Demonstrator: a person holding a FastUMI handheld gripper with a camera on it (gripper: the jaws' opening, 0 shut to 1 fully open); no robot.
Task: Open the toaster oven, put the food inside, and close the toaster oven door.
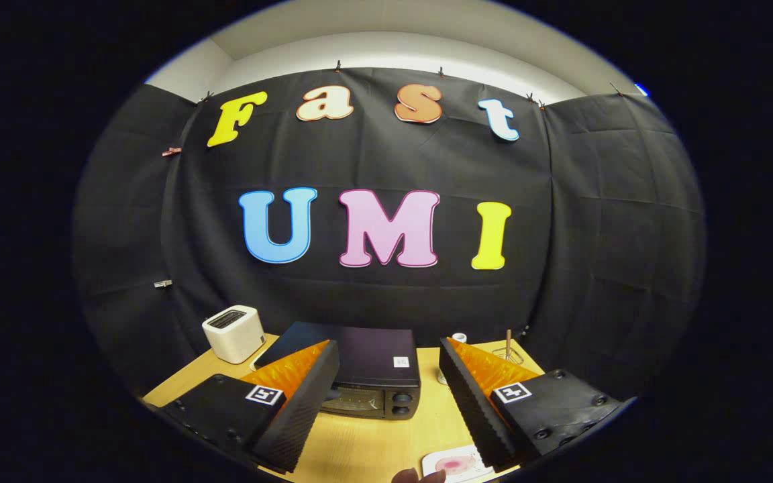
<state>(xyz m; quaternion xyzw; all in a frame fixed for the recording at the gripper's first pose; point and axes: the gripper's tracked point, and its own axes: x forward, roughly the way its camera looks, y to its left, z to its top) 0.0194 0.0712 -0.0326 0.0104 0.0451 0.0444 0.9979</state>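
Bare table point(366, 443) lies between the spread fingers point(323, 396); toaster oven point(370, 379) stands beyond.

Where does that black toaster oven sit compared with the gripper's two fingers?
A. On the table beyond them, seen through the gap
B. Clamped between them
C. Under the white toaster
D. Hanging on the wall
A: the toaster oven stands on the wooden table beyond the open gripper, untouched by its fingers, with the white toaster off to its side.
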